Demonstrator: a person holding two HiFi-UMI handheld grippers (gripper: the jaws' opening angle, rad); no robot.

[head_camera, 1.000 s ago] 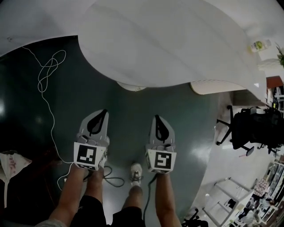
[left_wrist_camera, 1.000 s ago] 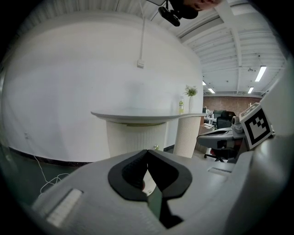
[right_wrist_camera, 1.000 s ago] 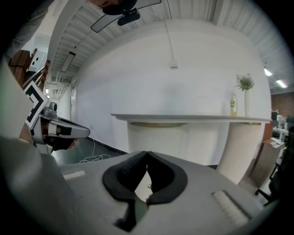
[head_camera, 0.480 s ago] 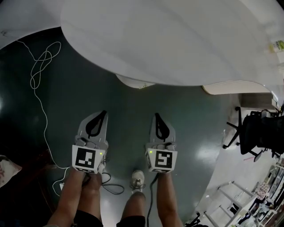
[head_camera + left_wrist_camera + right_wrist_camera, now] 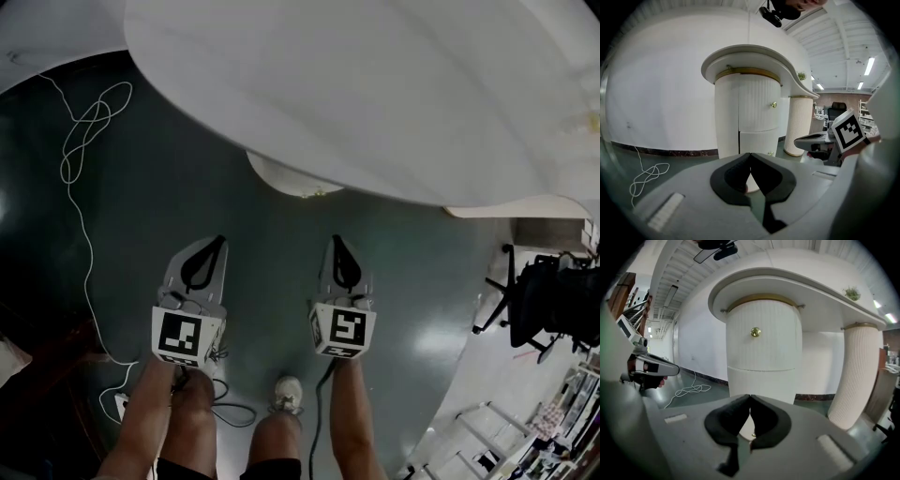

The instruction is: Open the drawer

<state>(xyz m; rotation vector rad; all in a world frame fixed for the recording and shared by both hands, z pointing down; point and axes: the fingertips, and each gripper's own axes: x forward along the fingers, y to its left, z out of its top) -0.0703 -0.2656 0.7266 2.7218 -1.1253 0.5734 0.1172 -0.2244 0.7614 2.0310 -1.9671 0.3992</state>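
Approach stage: the drawer (image 5: 761, 350), shut, was in the fluted pedestal under the white table (image 5: 375, 84). Left tool (image 5: 222, 238) and right tool (image 5: 335, 240) were both closed tight and empty, well short of it. The brass knob (image 5: 755, 332) lay ahead of and above the right tool; reaching and parting the jaws around it likely came next.

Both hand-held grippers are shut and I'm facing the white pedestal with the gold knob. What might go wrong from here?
The right hand-held gripper and left hand-held gripper are both shut. Unless one opens first, it will likely bump the knob rather than grip it.
The knob is small and round, so the jaws may slip off when pulling.
The white cable lies looped on the floor at the left, and stepping there risks a snag.
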